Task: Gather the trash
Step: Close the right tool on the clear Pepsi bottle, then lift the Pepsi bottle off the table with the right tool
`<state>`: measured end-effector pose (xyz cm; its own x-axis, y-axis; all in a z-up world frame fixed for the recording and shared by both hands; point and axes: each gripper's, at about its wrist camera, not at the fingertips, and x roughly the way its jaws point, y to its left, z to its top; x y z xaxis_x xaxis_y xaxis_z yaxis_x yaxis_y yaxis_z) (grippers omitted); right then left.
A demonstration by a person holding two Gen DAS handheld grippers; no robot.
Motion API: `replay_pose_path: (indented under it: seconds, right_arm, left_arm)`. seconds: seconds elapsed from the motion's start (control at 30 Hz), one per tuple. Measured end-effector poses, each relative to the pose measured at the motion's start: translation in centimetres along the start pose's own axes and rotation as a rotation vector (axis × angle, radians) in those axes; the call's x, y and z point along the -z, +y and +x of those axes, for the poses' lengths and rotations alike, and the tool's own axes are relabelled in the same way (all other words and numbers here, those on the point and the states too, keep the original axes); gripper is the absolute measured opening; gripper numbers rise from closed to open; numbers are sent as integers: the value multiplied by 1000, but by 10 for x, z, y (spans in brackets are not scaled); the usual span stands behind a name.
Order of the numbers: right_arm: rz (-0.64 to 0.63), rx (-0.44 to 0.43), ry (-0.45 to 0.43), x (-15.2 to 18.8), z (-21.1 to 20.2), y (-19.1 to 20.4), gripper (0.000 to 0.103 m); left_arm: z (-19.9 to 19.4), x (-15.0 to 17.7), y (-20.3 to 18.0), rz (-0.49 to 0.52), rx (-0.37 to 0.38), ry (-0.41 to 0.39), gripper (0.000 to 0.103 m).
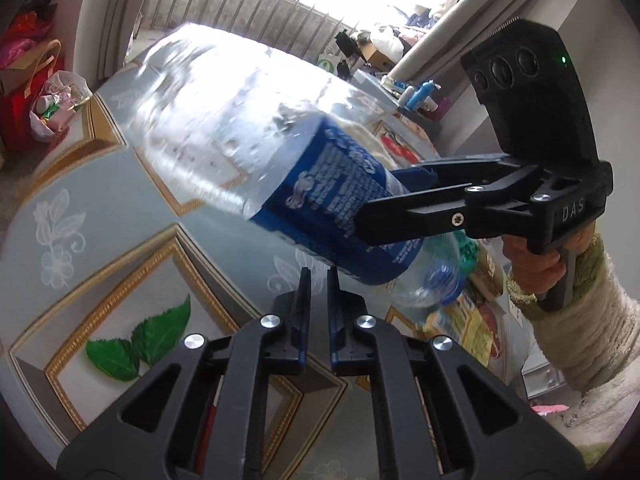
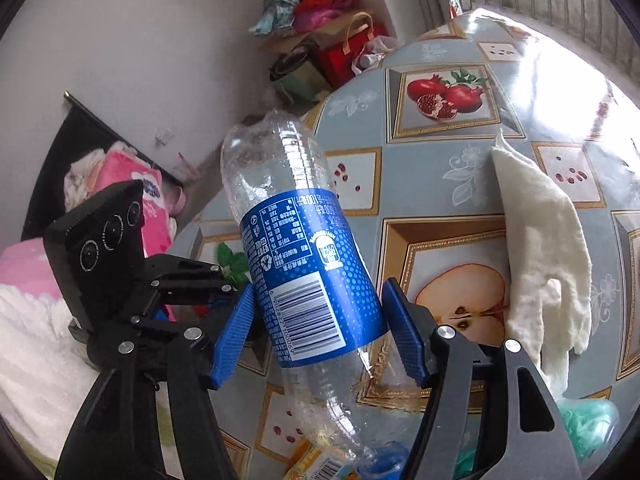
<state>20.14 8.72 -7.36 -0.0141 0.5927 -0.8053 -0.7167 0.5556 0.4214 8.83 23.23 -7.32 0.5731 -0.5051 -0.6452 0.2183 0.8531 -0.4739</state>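
Bottle (image 2: 304,264), clear plastic, blue label, clamped by right gripper (image 2: 316,332); cap end blurred. Left gripper (image 1: 319,280) closed, empty, above desk (image 1: 100,208).

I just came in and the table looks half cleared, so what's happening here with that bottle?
A person is collecting trash with a handheld gripper in each hand. The right gripper is clamped on the blue label of an empty plastic bottle, holding it above the patterned table with its cap end tilted down. The left gripper is shut and holds nothing, just below the bottle. A white cloth and green leaves lie on the table.
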Motion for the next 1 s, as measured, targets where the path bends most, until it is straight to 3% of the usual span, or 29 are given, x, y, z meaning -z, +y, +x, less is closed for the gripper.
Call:
replay_pose_path:
  seconds: [0.17,0.37,0.57,0.7,0.83,1.0]
  right_arm:
    - [51,-23,-82,2,-29,2,62]
    - [117,-14,-256,13,-83,10,62]
    - [268,-6,-426,63,-156,8,62]
    - [394,19,-515,113,-196,1,62]
    - [574,68,-583,175,-223,-15,62]
    - [789,110,-606,243,-229,-46,62]
  left_arm:
    - [-12,-16,-12,12,0,-50,0]
    - [-32,-40,-48,72,38,-118,0]
    - [-38,-56,-107,194,132,-116,0]
    - [-25,-54,-153,285,204,-66,0]
    - [10,-46,-198,338,305,64,0]
    - [69,-22,-241,369,366,221,0]
